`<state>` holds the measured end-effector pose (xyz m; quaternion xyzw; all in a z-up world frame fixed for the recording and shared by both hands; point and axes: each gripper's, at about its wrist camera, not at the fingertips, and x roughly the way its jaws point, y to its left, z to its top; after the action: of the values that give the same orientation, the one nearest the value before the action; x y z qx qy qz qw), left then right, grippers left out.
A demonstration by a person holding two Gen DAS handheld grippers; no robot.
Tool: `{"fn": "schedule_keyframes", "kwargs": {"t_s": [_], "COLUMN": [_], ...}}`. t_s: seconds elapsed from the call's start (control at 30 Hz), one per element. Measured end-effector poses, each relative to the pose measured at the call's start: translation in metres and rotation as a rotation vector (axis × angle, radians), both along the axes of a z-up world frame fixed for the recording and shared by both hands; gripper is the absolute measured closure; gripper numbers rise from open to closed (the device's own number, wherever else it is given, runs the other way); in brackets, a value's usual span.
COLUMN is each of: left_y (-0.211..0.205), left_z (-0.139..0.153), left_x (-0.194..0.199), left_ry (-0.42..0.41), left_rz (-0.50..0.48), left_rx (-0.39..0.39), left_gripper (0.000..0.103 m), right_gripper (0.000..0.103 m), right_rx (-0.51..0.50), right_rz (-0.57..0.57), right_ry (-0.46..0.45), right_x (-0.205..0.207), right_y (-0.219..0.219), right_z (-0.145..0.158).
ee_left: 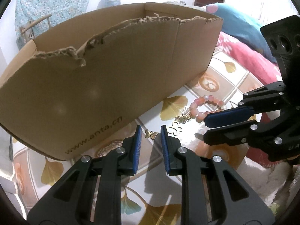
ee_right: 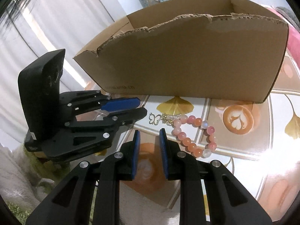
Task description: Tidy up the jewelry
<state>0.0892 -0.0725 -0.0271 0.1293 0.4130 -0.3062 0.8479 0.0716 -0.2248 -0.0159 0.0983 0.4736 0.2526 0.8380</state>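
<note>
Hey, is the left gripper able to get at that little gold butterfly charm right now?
Probably yes. The gold butterfly charm lies on the tablecloth just beyond the left gripper, roughly in line with its open, empty jaws. The cardboard box stands close on one side, but nothing covers the charm.

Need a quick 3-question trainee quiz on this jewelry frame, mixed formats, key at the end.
1. True or false: the pink bead bracelet lies inside the cardboard box.
2. Which gripper has the small gold butterfly charm just ahead of its fingertips? A) left gripper B) right gripper
3. Fill in: the silver butterfly pendant lies on the ____ tablecloth.

Key: 1 false; 2 A; 3 ginkgo-leaf and latte-print
</note>
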Motion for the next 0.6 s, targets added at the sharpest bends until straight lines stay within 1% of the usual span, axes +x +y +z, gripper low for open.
{"fn": "schedule_keyframes", "kwargs": {"t_s": [0.1, 0.13, 0.27, 0.4, 0.6], "left_y": [0.000, -0.001, -0.010, -0.014, -0.013], "left_z": [0.000, 0.000, 0.000, 0.000, 0.000], "left_x": [0.000, 0.000, -0.003, -0.006, -0.007], "left_ry": [0.002, 0.001, -0.014, -0.016, -0.022], "left_rz": [0.004, 0.004, 0.000, -0.010, -0.014], "left_rx": [-0.001, 0.004, 0.039, 0.052, 0.054], "left_gripper": [0.082, 0.085, 0.086, 0.091, 0.094], "right_gripper": [0.082, 0.082, 0.082, 0.082, 0.082], "right_rx": [-0.003, -0.002, 0.006, 0.010, 0.007], "right_rz": [0.000, 0.000, -0.009, -0.019, -0.028], "right_ry": [-0.007, -0.008, -0.010, -0.012, -0.018], "right_x": [-0.003, -0.003, -0.006, -0.006, -0.008], "right_y": [0.003, 0.005, 0.002, -0.004, -0.006], "right_z": [-0.001, 0.000, 0.001, 0.000, 0.005]}}
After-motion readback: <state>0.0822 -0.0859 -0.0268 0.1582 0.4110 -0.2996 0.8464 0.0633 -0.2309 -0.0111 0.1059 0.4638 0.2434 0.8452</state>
